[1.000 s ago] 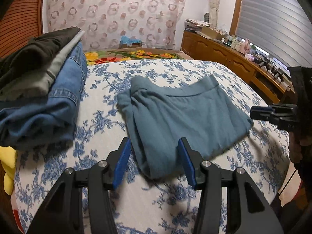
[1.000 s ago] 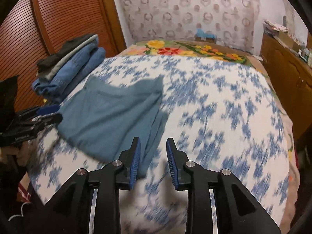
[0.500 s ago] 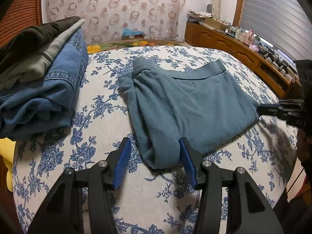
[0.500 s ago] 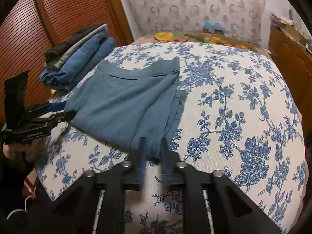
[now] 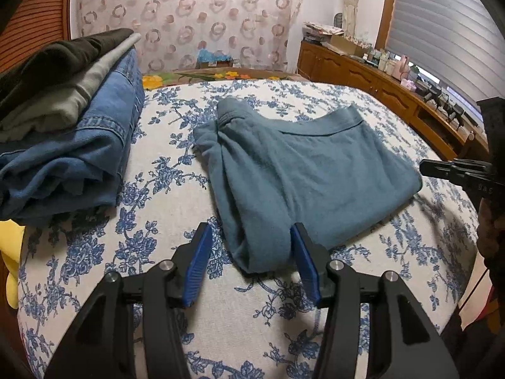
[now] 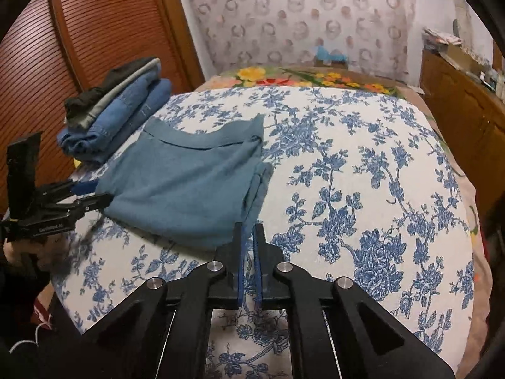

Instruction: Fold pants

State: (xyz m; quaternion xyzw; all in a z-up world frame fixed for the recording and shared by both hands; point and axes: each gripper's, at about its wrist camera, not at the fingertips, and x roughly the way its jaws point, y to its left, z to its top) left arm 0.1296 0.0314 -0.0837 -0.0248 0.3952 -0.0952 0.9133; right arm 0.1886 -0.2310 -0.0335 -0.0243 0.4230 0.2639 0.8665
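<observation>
Teal pants (image 5: 303,170) lie folded into a flat rectangle on the blue floral bed cover (image 5: 176,208), also seen in the right wrist view (image 6: 189,186). My left gripper (image 5: 249,255) is open, its blue pads on either side of the near folded corner, low over the bed. My right gripper (image 6: 248,237) is closed on the near corner of the pants; in the left wrist view it (image 5: 442,170) sits at the pants' right edge. The left gripper also shows in the right wrist view (image 6: 85,195) at the pants' left corner.
A stack of folded jeans and dark and grey garments (image 5: 63,132) lies on the bed to the left of the pants. A wooden sideboard (image 5: 394,94) with clutter runs along the right wall. A louvred wooden wardrobe door (image 6: 104,31) stands on the left.
My right gripper has closed from partly open onto the pants' corner. My left gripper stayed open and moved forward, so its pads now flank the pants' near corner.
</observation>
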